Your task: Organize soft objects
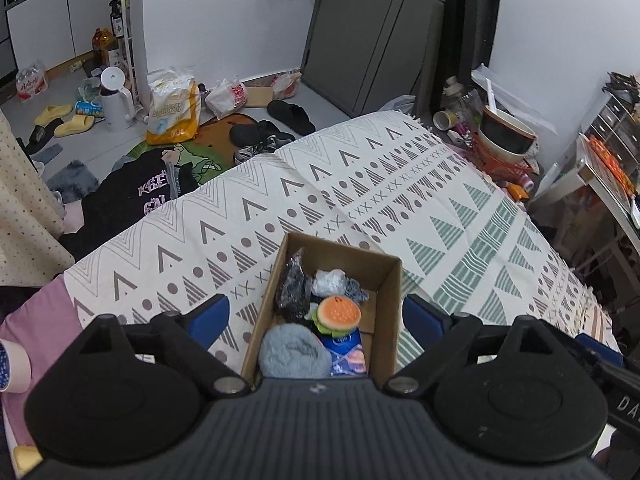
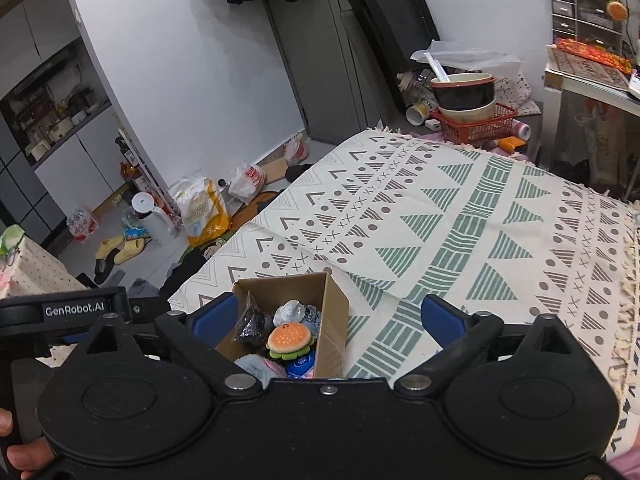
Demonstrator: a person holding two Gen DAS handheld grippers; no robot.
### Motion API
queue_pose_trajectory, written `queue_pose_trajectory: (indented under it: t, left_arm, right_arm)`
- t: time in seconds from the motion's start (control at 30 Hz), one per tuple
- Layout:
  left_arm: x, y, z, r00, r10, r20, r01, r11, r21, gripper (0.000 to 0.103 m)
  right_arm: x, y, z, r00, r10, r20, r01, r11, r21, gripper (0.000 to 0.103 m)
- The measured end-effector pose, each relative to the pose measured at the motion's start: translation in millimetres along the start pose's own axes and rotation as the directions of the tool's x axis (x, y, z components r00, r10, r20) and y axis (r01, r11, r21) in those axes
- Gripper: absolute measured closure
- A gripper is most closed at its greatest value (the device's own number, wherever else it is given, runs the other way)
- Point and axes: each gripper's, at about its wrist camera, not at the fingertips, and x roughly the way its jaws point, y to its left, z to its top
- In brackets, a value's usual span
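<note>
We hold left gripper (image 1: pixel 316 312) and right gripper (image 2: pixel 326 314) empty, fingers spread, above the cardboard box (image 1: pixel 390 292) of soft toys

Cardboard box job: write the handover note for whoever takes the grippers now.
Left gripper: open, empty, above the box.
Right gripper: open, empty, beside the left one.
Box sits on the patterned cloth. Inside: burger plush, grey fluffy piece, dark bag, white bundle, blue packet.
Done: those items are boxed.
Left: no loose soft items show on the cloth; check outside these views.
</note>
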Motion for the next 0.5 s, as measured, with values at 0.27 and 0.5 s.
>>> queue_pose_trajectory:
  t: [0.27, 0.5]
  left_arm:
    - [-26.1, -12.2, -22.9, 1.000, -0.005, 0.007, 0.005, 0.998, 0.055, 0.007]
    - [-45.0, -23.0, -40.9, 1.000, -0.019, 0.019, 0.017, 0.995, 0.102, 0.006]
  right_arm:
    - [-33.2, -21.2, -11.6, 1.000, -0.006, 0.018, 0.006, 1.000, 0.029, 0.000]
    - [-58.3, -37.0, -20.6, 1.000, -0.017, 0.021, 0.017, 0.999, 0.029, 0.000]
